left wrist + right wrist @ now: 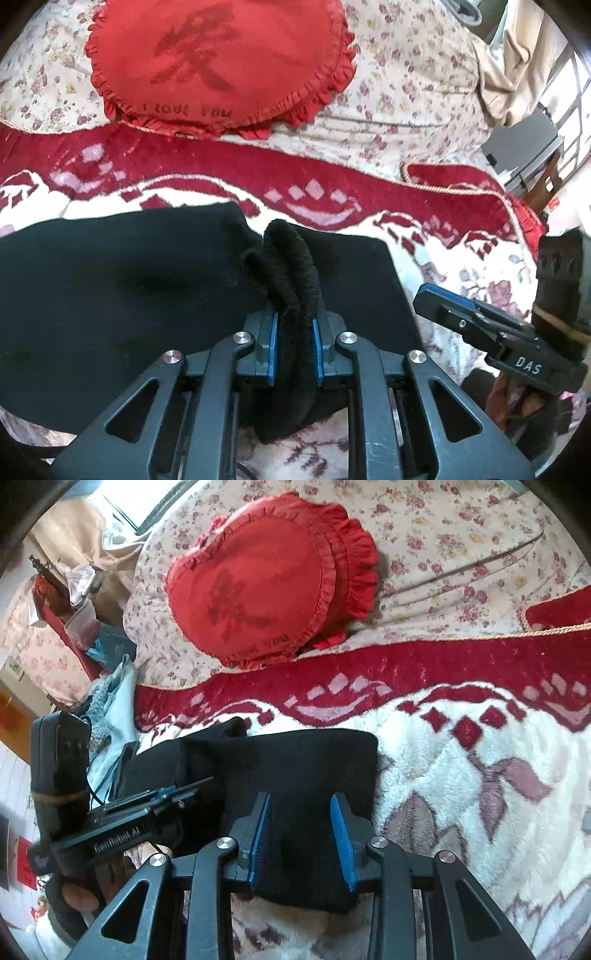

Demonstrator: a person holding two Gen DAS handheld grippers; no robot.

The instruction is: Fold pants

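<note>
Your left gripper (294, 347) has its fingers nearly closed on a bunched ridge of the black pants (110, 288), which lie part-folded on the blanket (443, 266) below the red cushion (221, 59). Your right gripper (301, 843) stands about half open astride the near edge of the pants (295, 760); I cannot tell whether its pads touch the cloth. Close the right on the same edge before lifting, then carry both hands level so the fold lands square.

Red heart cushion (218, 59) on floral bedspread (406, 92)
</note>
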